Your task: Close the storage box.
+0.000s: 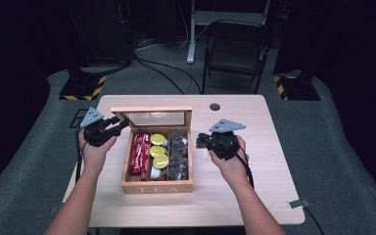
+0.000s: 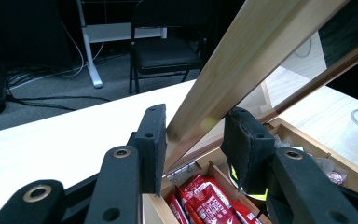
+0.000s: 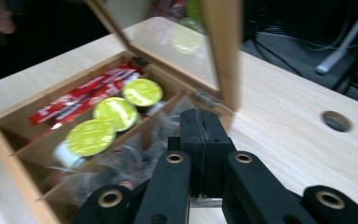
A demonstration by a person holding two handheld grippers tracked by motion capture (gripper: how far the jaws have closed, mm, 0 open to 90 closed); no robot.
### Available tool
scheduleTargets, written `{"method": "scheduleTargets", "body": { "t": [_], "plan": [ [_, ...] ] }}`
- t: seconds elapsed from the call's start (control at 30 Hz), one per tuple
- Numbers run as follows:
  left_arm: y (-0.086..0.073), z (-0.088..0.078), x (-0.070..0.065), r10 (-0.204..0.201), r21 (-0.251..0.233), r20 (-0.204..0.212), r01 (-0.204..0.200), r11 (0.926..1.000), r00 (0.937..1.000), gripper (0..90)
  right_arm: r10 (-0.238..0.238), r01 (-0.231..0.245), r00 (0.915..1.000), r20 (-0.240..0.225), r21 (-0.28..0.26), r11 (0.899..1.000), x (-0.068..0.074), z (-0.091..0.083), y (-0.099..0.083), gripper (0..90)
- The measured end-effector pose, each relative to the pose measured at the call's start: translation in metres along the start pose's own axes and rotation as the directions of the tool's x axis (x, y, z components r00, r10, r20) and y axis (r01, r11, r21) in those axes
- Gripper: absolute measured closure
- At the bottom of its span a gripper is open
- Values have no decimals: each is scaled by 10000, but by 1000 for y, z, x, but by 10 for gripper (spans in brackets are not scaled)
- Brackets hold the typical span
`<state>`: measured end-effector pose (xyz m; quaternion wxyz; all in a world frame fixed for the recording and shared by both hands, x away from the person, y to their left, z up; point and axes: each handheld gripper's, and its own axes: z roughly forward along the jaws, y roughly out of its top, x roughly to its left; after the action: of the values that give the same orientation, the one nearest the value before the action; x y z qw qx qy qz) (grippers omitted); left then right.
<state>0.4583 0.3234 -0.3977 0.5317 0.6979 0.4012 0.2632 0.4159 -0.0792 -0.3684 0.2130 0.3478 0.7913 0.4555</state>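
Now lid (image 2: pixel 242 60) between left jaws

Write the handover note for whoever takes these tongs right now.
Left tongs: shut on the side rail of the tea box lid, holding it up.
Right tongs: shut, nothing visibly between them, above the clear-sachet compartment.
Tea box: mid-table, holding red packets left, yellow-lidded capsules middle.
Done: lid open.
Left: probably taking something out or shutting the lid.
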Motion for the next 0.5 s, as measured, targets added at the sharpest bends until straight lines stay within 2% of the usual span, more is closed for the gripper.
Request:
{"method": "scheduleTargets", "body": {
  "t": [0.03, 0.1, 0.2, 0.5],
  "plan": [
    [0, 0, 0, -3, 1, 4, 3, 10000, 10000, 598, -56, 56, 10000, 40, -4, 10000, -5, 0, 0, 900],
    [0, 0, 0, -4, 0, 2, 4, 10000, 10000, 598, 283, -283, 9994, 205, 21, 9996, -11, 0, 0, 900],
    [0, 0, 0, -1, -3, -2, 1, 10000, 10000, 598, 385, -390, 9983, 442, 110, 9992, -18, 0, -2, 900],
    [0, 0, 0, -7, -22, -19, 7, 10000, 10000, 599, 257, -327, 9942, 1043, 665, 9973, -33, 6, -16, 900]
  ]
}}
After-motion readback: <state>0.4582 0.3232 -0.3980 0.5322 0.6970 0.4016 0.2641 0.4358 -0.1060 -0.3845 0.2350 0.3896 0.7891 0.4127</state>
